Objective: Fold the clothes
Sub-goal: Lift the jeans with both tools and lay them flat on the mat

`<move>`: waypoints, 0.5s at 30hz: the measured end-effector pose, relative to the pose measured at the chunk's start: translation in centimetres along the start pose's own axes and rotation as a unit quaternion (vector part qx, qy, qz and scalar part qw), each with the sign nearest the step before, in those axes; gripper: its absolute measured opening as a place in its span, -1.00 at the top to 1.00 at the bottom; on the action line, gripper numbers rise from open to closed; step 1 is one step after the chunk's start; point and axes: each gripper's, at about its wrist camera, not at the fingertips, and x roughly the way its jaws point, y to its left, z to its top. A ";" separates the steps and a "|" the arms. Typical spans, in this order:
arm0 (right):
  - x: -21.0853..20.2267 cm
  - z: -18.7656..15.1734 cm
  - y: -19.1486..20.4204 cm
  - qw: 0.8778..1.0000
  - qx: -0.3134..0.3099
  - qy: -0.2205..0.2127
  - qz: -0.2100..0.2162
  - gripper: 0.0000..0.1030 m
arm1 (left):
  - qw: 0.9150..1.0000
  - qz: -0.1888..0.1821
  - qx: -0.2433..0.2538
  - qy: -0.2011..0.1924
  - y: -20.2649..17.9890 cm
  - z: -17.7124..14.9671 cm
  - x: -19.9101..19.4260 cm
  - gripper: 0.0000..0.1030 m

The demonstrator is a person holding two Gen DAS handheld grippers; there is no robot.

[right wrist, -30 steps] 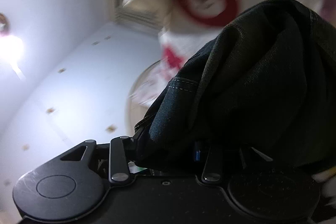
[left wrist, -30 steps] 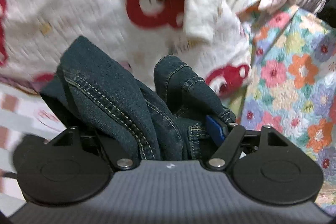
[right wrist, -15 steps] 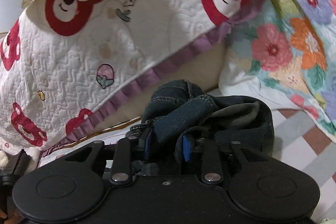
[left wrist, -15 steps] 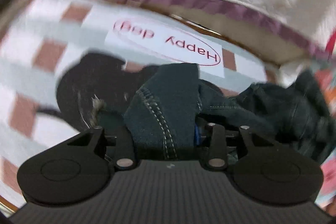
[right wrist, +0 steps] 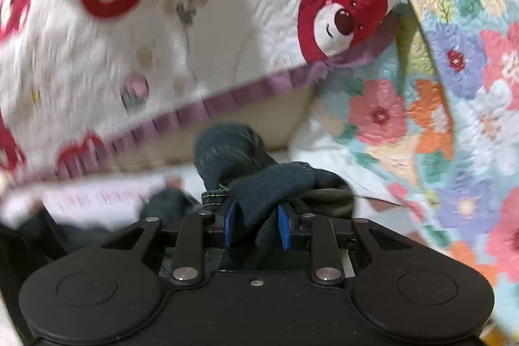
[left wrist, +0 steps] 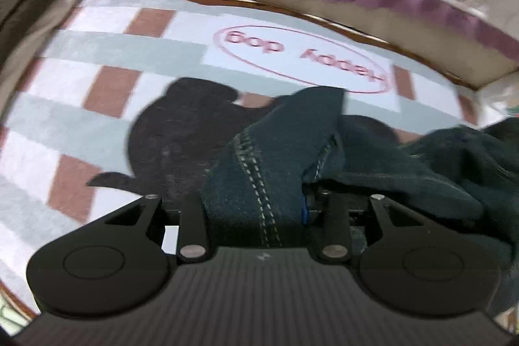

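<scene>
Since 1 s ago both grippers dropped from mid-air to just above the checked rug (left wrist: 107,60). L gripper (left wrist: 259,209) clamped on dark jeans (left wrist: 279,151) seam, denim bunched between fingers, trailing right. R gripper (right wrist: 256,226) pinching jeans fold between blue pads (right wrist: 229,224), prob. waistband; blurry. Bear quilt (right wrist: 227,21) hangs over rug's far edge.

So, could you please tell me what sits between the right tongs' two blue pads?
A bunched fold of dark denim jeans fills the gap between the right tongs, seen in the right wrist view.
</scene>
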 end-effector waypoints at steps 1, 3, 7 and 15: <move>-0.2 -0.7 -0.3 0.999 -0.029 0.004 -0.034 0.55 | 1.000 0.008 -0.002 -0.002 0.2 0.1 0.0 0.36; -0.4 -1.7 -2.1 0.995 -0.058 0.021 -0.081 0.55 | 1.000 0.024 -0.007 -0.006 0.6 0.2 -0.1 0.36; -1.2 -0.6 -7.5 0.995 0.040 0.063 0.064 0.40 | 1.000 0.027 -0.013 -0.004 0.8 0.1 0.0 0.36; 3.4 5.5 -6.6 0.976 0.056 0.106 0.179 -0.32 | 0.999 0.034 -0.026 0.018 1.2 -0.1 0.9 0.26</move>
